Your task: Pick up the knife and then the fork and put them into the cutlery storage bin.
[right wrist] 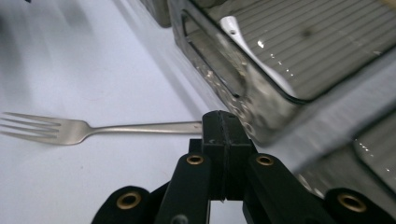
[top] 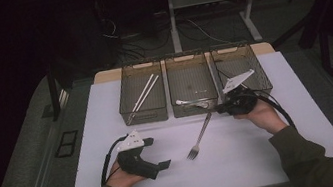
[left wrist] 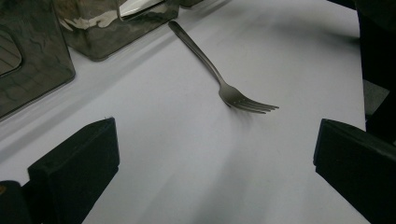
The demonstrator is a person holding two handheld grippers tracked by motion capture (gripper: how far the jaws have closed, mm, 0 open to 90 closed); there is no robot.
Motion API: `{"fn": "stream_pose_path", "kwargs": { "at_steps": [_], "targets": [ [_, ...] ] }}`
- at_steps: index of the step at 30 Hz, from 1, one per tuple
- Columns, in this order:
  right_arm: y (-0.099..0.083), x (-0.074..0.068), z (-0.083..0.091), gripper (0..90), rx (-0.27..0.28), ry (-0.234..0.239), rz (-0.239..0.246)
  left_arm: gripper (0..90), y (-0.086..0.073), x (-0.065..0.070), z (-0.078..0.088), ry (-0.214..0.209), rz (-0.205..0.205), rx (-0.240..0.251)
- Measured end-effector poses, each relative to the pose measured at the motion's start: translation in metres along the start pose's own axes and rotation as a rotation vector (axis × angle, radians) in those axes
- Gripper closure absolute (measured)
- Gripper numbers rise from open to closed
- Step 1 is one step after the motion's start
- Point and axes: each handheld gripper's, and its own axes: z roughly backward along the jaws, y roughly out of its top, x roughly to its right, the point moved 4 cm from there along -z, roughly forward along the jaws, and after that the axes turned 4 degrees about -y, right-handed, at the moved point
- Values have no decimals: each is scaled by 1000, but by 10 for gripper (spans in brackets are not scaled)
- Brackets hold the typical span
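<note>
Resting at the lower left of the high view, the left gripper (top: 156,153) has its jaws spread wide with nothing between them. Toward the centre lies the fork (top: 200,137), slim, dull grey metal, tines pointing to the lower left, on the white table (top: 246,162) just below the middle basket (top: 194,105). Right of it, the right gripper (right wrist: 223,133) pinches the handle's very tip; such an end hold could let the fork pivot or slip out when lifted.

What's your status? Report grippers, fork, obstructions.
Right gripper shut on the fork handle's end, by the middle basket. Left gripper open, idle. Fork flat on the table, tines toward the person. Nothing in the way.
</note>
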Motion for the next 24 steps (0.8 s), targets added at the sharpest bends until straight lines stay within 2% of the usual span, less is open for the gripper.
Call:
{"fn": "stream_pose_path", "kwargs": {
  "at_steps": [7, 10, 11, 14, 17, 24],
  "targets": [
    [8, -14, -33, 898, -60, 1, 33, 0, 0, 0, 0, -2, -2, 1],
    [7, -14, -44, 899, -85, -13, 55, 0, 0, 0, 0, -4, -2, 1],
    [7, -14, -48, 899, -93, -13, 46, 0, 0, 0, 0, -3, -2, 0],
    [5, -12, -57, 899, -117, -28, 59, 0, 0, 1, 0, -4, -3, 0],
    [5, -12, -61, 899, -116, -25, 56, 0, 0, 0, 0, -4, -3, 0],
    [5, -16, -64, 900, -146, -30, 100, 0, 0, 0, 1, -5, -3, -1]
  ]
}}
